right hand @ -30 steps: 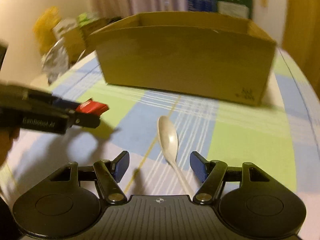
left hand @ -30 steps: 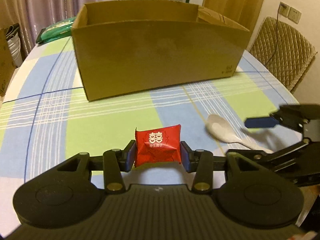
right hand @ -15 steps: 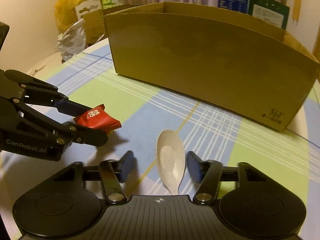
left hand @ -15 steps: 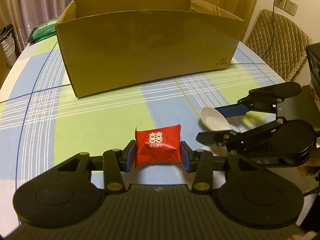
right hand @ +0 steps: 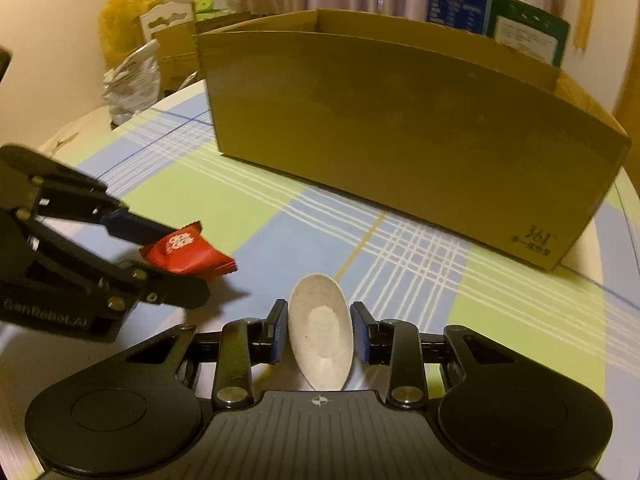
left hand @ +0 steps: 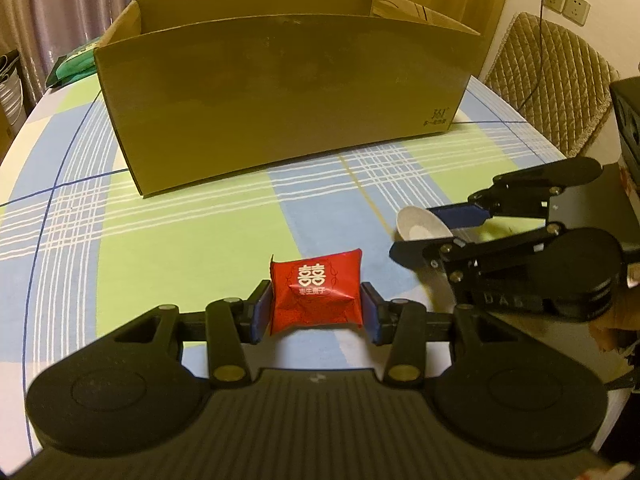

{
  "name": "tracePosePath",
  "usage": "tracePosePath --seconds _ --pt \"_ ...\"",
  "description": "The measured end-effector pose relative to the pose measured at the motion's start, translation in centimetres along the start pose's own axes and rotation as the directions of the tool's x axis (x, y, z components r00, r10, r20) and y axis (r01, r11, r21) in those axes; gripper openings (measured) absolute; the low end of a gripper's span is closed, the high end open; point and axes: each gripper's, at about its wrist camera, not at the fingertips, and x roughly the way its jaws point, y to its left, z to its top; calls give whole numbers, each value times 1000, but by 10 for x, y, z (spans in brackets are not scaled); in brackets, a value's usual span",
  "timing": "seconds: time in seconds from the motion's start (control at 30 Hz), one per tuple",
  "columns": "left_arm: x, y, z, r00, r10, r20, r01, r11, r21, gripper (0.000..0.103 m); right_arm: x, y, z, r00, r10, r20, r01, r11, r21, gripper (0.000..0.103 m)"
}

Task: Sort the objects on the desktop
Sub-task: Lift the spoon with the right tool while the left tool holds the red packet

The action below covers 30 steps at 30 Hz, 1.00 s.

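My left gripper (left hand: 316,312) is shut on a red candy packet (left hand: 316,290) with white characters and holds it above the checked tablecloth. The packet also shows in the right wrist view (right hand: 188,252), held by the left gripper (right hand: 160,248). My right gripper (right hand: 320,336) is shut on the bowl of a white spoon (right hand: 320,332). In the left wrist view the right gripper (left hand: 436,228) holds the spoon (left hand: 418,226) low over the table at the right. A large open cardboard box (left hand: 288,80) stands behind both.
The table (left hand: 160,248) has a blue, green and white checked cloth. A padded chair (left hand: 552,76) stands at the right, past the table edge. A green packet (left hand: 76,64) lies left of the box. Bags and cartons (right hand: 136,68) stand far left in the right wrist view.
The right gripper moved forward around the spoon's bowl and closed on it. The left gripper kept hold of the red packet and moved a little closer to the box.
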Motion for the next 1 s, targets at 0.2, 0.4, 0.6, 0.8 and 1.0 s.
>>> tracePosePath --seconds 0.2,0.4,0.6,0.8,1.0 --pt "1 -2 0 1000 -4 -1 4 1000 2 40 -4 -3 -3 997 -71 17 71 997 -14 32" --pt "2 -2 0 1000 -7 -2 7 1000 4 40 -8 0 -8 995 -93 23 93 995 -34 33" --pt "2 -2 0 1000 -9 -2 9 1000 2 40 -11 -8 -8 998 -62 11 61 998 32 33" --pt "3 -2 0 1000 -9 -4 9 1000 6 40 -12 -7 -6 999 -42 8 42 999 22 33" --pt "3 -4 0 1000 -9 -2 9 1000 9 40 -13 -6 -6 998 -55 8 55 998 11 31"
